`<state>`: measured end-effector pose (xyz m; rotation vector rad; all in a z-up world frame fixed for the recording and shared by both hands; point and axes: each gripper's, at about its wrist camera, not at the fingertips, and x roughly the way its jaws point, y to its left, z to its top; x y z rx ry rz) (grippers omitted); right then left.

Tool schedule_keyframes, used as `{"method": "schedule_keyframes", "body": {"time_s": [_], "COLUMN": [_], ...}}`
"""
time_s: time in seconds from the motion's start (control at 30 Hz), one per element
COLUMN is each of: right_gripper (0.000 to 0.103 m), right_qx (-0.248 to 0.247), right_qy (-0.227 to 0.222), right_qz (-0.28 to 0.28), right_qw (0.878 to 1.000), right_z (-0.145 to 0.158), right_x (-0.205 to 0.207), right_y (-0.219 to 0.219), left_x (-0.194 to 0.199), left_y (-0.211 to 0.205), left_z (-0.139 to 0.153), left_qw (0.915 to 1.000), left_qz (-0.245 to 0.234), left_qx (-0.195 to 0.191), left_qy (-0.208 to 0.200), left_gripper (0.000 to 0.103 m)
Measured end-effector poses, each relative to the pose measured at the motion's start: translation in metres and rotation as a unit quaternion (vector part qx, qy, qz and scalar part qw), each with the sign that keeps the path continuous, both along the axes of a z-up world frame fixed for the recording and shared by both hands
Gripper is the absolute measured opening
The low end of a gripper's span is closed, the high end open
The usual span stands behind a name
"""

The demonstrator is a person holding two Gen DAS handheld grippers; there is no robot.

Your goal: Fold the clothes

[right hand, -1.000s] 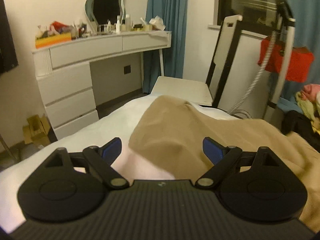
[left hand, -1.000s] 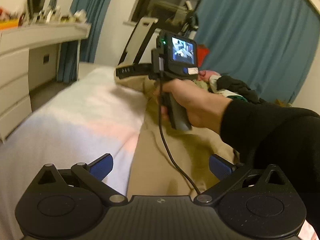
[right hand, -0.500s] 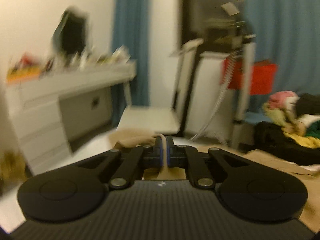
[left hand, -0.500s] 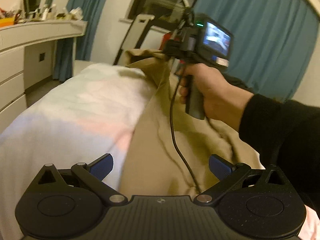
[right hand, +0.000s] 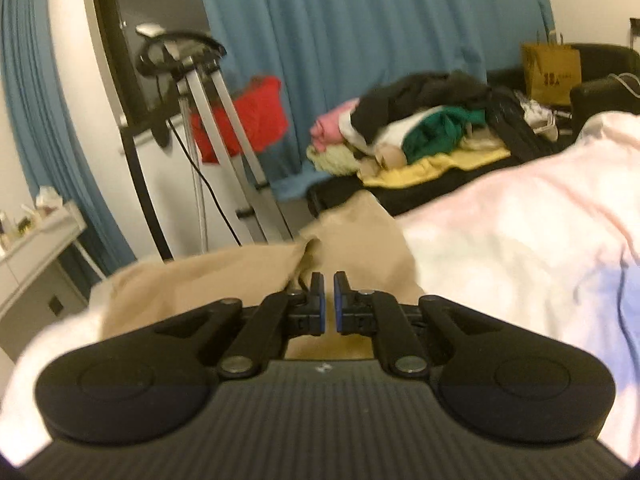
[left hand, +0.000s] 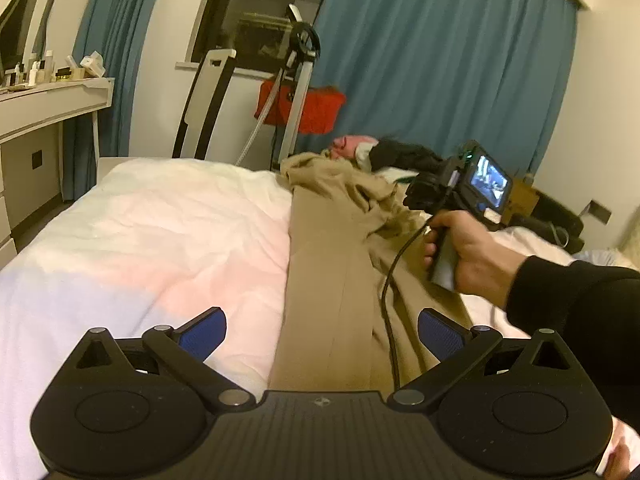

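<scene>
item: tan trousers (left hand: 332, 264), laid lengthwise on a white bedspread (left hand: 160, 240), running straight ahead from between the left gripper (left hand: 322, 330) fingers toward the far edge of the bed, where the upper part is bunched into folds. left gripper: jaws spread wide, blue pads (left hand: 202, 330) apart, nothing between them; the cloth lies below and ahead, untouched. right gripper (right hand: 328, 304): jaws drawn almost together, a narrow slit between the pads; tan cloth lies directly ahead of and beneath the tips, but whether a fold is pinched between them cannot be told. from the left wrist view, the right hand (left hand: 468, 252) grips the handle of the right tool ahead and to the right, above the bunched cloth, a black cable (left hand: 390, 304) trailing from it across the trousers. beyond the right gripper, up and to the right: a heap of mixed clothes (right hand: 420, 136). behind, blue curtains (right hand: 360, 40); ahead-left, a garment steamer stand (right hand: 216, 120) with a red item (right hand: 256, 116).
</scene>
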<state>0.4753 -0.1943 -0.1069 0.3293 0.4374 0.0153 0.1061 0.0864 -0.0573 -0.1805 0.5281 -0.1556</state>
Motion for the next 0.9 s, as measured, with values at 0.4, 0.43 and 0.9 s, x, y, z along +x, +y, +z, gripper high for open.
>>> {"method": "schedule_keyframes", "body": {"time_s": [0.4, 0.43, 0.9], "right_gripper": [0.085, 0.085, 0.086], "right_qx": [0.019, 0.026, 0.073], "right_qy": [-0.006, -0.011, 0.048], "right_qz": [0.116, 0.119, 0.081], "right_qw": [0.993, 0.993, 0.993], "right_z": [0.045, 0.051, 0.043], "right_x": [-0.093, -0.114, -0.365], "right_y": [-0.017, -0.019, -0.065], "left_x": [0.020, 0.017, -0.014], "left_y": [-0.023, -0.023, -0.028], "left_z": [-0.001, 0.000, -0.003], "left_qw": [0.9977, 0.9975, 0.9889], "left_qz": [0.003, 0.000, -0.042], "left_qx": [0.064, 0.065, 0.067], "left_qy": [0.022, 0.029, 0.125], "left_gripper": [0.103, 0.103, 0.084]}}
